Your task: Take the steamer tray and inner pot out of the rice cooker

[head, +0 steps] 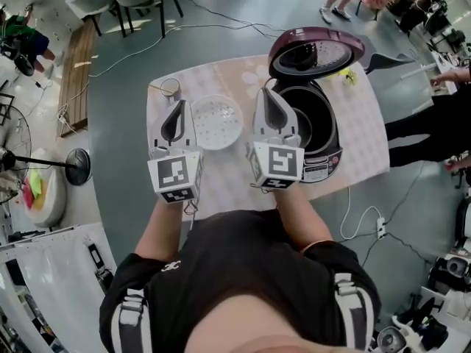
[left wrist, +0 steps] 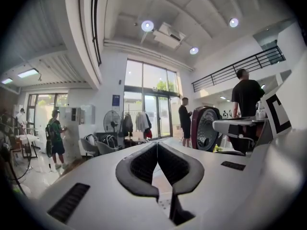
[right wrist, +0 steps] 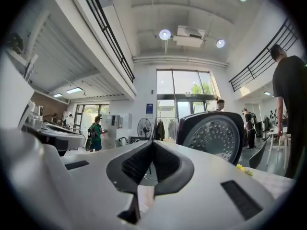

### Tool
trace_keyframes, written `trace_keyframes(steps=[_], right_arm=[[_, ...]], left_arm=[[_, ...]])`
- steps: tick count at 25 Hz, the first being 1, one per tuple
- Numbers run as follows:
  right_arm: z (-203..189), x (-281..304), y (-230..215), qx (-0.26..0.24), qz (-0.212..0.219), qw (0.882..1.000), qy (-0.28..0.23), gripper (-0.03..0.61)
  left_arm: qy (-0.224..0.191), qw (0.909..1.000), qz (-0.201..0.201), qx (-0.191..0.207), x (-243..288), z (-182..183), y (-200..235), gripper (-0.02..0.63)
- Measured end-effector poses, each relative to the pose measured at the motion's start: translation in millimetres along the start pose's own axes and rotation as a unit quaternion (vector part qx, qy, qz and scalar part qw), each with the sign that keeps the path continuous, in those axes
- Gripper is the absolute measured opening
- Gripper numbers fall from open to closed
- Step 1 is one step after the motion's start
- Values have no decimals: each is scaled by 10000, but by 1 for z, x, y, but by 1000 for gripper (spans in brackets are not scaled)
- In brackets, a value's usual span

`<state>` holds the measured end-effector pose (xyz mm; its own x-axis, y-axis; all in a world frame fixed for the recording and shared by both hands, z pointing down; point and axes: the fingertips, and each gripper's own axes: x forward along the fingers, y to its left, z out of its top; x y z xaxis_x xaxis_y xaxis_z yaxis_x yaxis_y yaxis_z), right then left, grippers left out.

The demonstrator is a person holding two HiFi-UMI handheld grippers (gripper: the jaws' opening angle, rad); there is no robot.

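Both hands hold their tools side by side and level above the bench (head: 224,186), forearms reaching out from the chest, with the left claw (head: 176,107) and right claw (head: 271,95) each pressed fully together on nothing. The white steamer tray (head: 215,121) lies on the patterned cloth between the two claws. Just to the right, the rice cooker (head: 324,149) stands with its lid (head: 316,52) thrown back.
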<state>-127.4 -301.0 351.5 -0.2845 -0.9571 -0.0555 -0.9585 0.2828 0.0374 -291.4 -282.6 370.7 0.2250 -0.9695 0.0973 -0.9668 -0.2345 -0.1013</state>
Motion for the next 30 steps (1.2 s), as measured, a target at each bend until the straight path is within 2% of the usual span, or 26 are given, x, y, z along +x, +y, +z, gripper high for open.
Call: trace_keyframes(steps=[6,13,21,26,30], right_arm=[[22,-32,-31,-82,-122,9997,-178,0],[33,-56,-85,-109,-323,9993,-138,0],[30,-90,-167,-127,-624,9980,0,0],[26,-102,-214,-39,-538,9985,123,0],[18,-108,-247,-176,-576,9981,129,0]], left_arm=[[-221,9997,-89,111,-12,28,-36,5],[-126,9996,-246,62,-9,35,-84,5],[-40,9993,-377,80,6,43,-149,5],[-30,9986,-515,-79,19,48,-191,5],[73,9988,-461,-129,29,43,-212,5]])
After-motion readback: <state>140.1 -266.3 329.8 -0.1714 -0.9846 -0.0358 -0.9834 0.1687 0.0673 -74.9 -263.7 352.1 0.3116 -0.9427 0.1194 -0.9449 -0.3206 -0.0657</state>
